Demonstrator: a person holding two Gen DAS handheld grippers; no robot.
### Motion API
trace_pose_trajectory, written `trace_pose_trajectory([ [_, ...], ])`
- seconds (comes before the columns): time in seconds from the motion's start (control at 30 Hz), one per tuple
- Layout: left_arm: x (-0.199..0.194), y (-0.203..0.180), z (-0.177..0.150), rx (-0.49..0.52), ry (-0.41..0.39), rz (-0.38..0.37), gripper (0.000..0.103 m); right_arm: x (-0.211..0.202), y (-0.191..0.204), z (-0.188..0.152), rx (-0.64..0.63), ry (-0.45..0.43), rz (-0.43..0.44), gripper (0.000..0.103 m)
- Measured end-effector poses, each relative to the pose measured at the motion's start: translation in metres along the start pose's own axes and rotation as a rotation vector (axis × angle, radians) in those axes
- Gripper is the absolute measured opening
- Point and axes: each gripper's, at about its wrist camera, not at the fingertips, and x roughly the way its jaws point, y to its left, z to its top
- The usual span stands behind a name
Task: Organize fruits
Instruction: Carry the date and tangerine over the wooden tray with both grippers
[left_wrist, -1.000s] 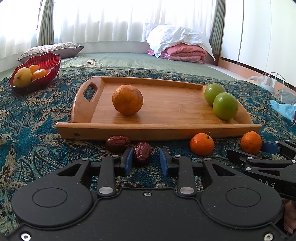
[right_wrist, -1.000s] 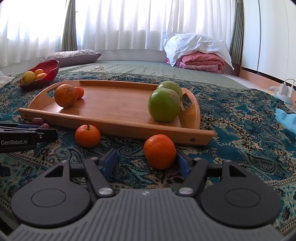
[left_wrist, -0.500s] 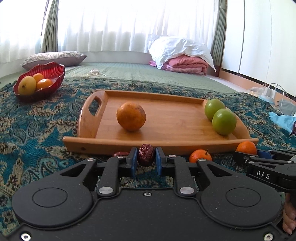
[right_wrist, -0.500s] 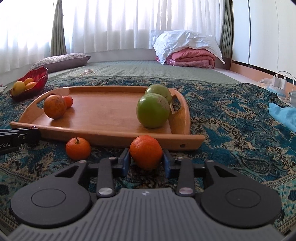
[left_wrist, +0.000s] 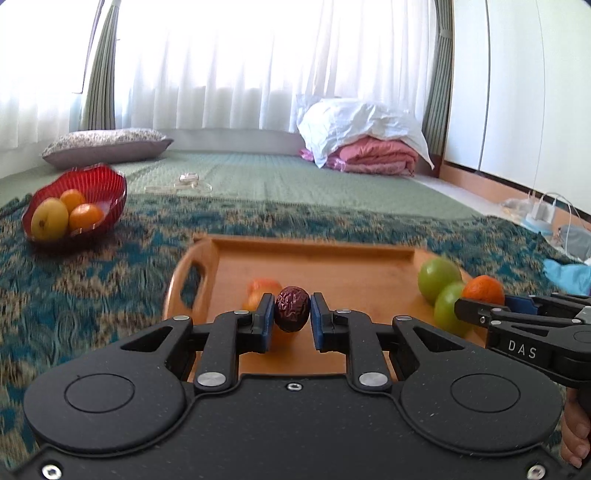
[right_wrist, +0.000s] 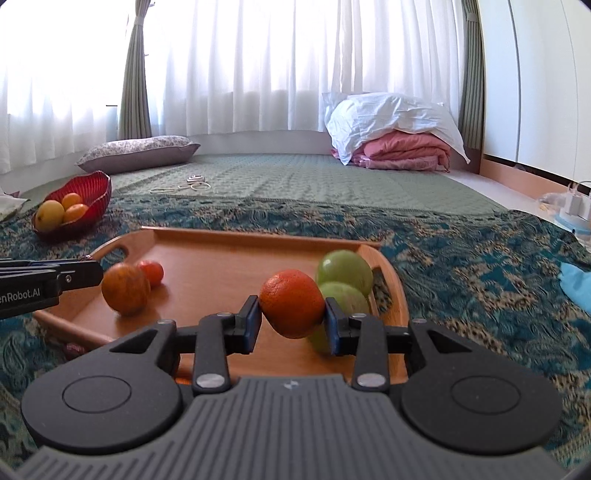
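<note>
Fruits are held, date (left_wrist: 292, 309) between left gripper (left_wrist: 288, 320) fingers, mandarin (right_wrist: 291, 303) between right gripper (right_wrist: 291, 320) fingers; lower both gently onto tray (right_wrist: 221, 266) ahead before opening.

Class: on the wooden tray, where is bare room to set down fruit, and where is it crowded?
The tray's middle is bare, between the big orange on the left and the green apples on the right. The right end is crowded.

Tray (right_wrist: 207, 273) on blanket (right_wrist: 480, 288). Two apples (right_wrist: 345, 271) on tray, right end. Big orange (right_wrist: 125, 288) on tray, left end. Bowl (right_wrist: 99, 188) far left behind tray. Pillow (right_wrist: 140, 151) behind bowl.
</note>
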Motion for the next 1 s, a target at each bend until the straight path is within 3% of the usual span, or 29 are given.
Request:
trace_pose_trajectory([
  [0.27, 0.047, 0.010, 0.047, 0.018, 0.064, 0.008, 0.019, 0.044, -0.007, 0.049, -0.002, 0.046, 0.028, 0.040],
  [0.53, 0.118, 0.025, 0.075, -0.038, 0.231, -0.026, 0.019, 0.104, -0.040, 0.093, 0.083, 0.165, 0.002, 0.039],
  [0.8, 0.173, 0.036, 0.072, -0.040, 0.389, -0.011, 0.019, 0.156, -0.057, 0.093, 0.097, 0.337, -0.010, 0.039],
  [1.0, 0.194, 0.042, 0.066, -0.072, 0.457, 0.000, 0.019, 0.177, -0.051, 0.090, 0.063, 0.402, -0.007, 0.039],
])
